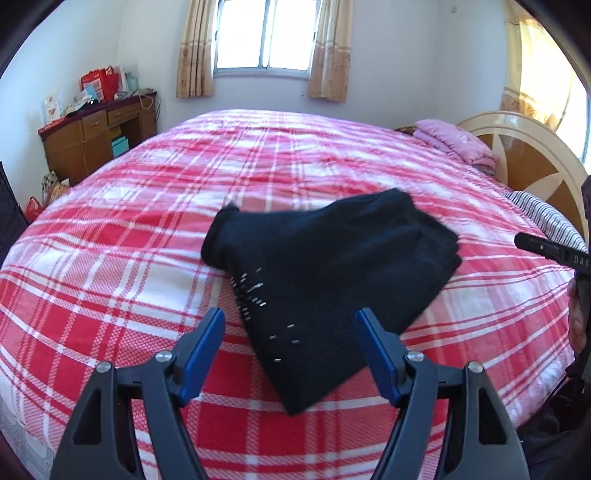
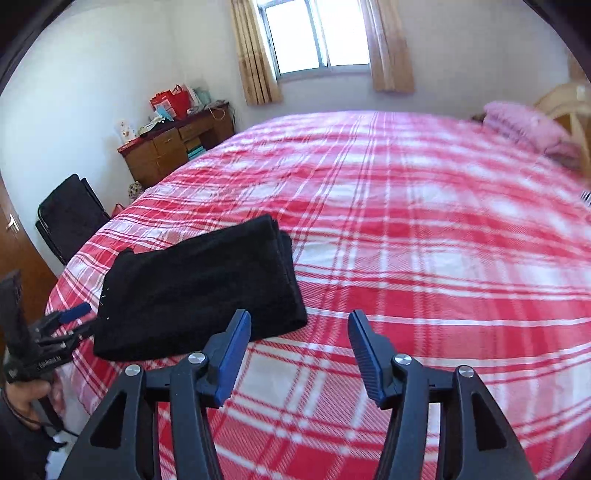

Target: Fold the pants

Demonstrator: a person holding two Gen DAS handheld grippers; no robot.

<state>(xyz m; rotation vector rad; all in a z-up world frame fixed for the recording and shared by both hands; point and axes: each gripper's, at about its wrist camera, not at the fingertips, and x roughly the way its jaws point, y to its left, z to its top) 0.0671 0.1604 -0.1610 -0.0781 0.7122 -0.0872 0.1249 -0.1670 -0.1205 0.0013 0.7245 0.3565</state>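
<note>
The black pants [image 1: 325, 273] lie folded into a compact bundle on the red-and-white plaid bed [image 1: 147, 229]. In the left wrist view my left gripper [image 1: 290, 325] is open and empty, with its blue pads just above the near edge of the pants. In the right wrist view the pants [image 2: 199, 291] lie to the left, and my right gripper [image 2: 299, 328] is open and empty over the bare bedspread [image 2: 424, 240] beside them. The left gripper also shows at the left edge of the right wrist view [image 2: 75, 312], close to the pants.
A pink folded blanket [image 1: 458, 142] and a striped pillow [image 1: 546, 218] lie by the wooden headboard [image 1: 524, 147]. A cluttered wooden desk [image 1: 96, 129] and a black chair [image 2: 70, 218] stand beyond the bed's left side. A curtained window [image 1: 264, 35] is in the far wall.
</note>
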